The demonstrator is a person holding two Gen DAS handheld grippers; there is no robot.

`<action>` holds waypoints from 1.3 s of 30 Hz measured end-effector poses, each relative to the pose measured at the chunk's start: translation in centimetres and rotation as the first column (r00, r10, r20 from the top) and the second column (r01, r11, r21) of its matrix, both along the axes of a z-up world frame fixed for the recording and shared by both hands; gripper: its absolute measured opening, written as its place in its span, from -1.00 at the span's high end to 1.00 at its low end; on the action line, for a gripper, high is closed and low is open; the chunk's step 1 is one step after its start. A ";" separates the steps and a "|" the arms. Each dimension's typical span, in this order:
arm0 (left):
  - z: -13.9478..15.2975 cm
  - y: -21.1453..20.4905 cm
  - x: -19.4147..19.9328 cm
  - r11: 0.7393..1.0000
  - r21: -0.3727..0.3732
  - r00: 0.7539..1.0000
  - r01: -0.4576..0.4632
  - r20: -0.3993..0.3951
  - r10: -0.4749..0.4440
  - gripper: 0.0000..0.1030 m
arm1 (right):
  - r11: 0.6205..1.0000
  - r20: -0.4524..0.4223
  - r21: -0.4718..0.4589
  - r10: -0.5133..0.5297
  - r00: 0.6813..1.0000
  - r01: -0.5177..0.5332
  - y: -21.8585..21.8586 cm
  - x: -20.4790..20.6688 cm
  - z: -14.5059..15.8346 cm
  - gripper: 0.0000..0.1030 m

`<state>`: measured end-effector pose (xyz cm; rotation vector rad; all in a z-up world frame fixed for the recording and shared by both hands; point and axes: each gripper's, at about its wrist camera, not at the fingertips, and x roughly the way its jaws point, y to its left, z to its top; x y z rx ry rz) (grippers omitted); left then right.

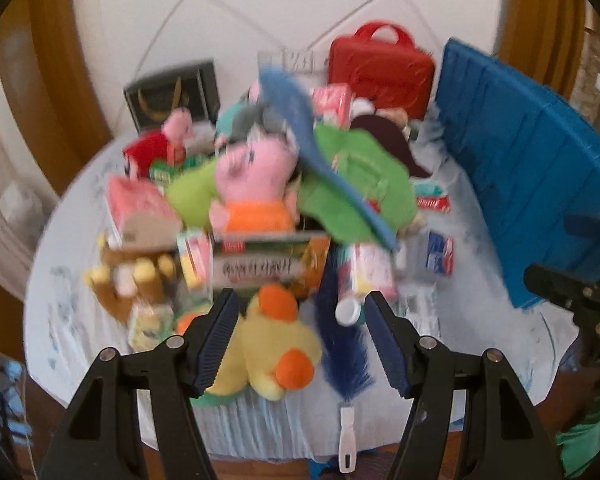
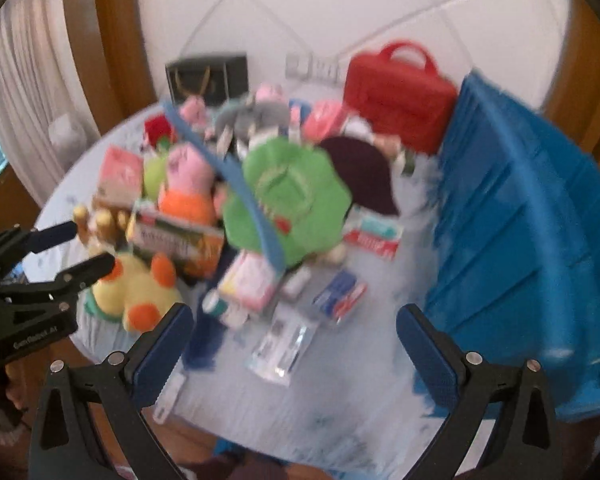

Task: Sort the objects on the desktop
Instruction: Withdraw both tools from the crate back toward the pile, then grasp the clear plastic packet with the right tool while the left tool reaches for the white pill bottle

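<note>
table (image 1: pixel 480 332): round, pale cloth cover, piled with clutter; both views motion-blurred
blue crate (image 1: pixel 540 184): biggest item, ribbed plastic, standing on right side of table, just beside the pile
red case (image 1: pixel 380 72): carry handle on top, upright at back, left of crate
dark box (image 1: pixel 172 92): back left, gold cord handle on front
green cloth (image 1: pixel 356 184): draped over centre of pile, right of pig
pink pig plush (image 1: pixel 256 172): orange outfit, centre, resting on top of printed carton
yellow duck plush (image 1: pixel 276 344): orange beak and feet, front edge, seen between left gripper fingers but not touched
printed carton (image 1: pixel 260 264): green/orange, lying flat between pig and duck
blue strip (image 1: pixel 312 148): long, slanted across pile over green cloth
dark maroon cap (image 1: pixel 388 140): behind green cloth, near case
blue feather duster (image 1: pixel 342 344): white handle hanging over front table edge, right of duck
brown plush (image 1: pixel 128 284): left front, yellow paws
left gripper (image 1: pixel 300 312): above front edge, jaws parted, nothing held
right gripper (image 2: pixel 296 332): jaws spread wide, empty, above small packets near crate
</note>
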<state>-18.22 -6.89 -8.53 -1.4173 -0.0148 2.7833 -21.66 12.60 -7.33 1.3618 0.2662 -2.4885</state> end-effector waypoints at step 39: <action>-19.2 8.8 -9.0 0.983 -0.016 0.936 0.184 0.308 -0.170 -0.99 | 0.921 0.296 0.091 -0.387 0.873 0.378 6.8 -4.3 -21.3 -1.00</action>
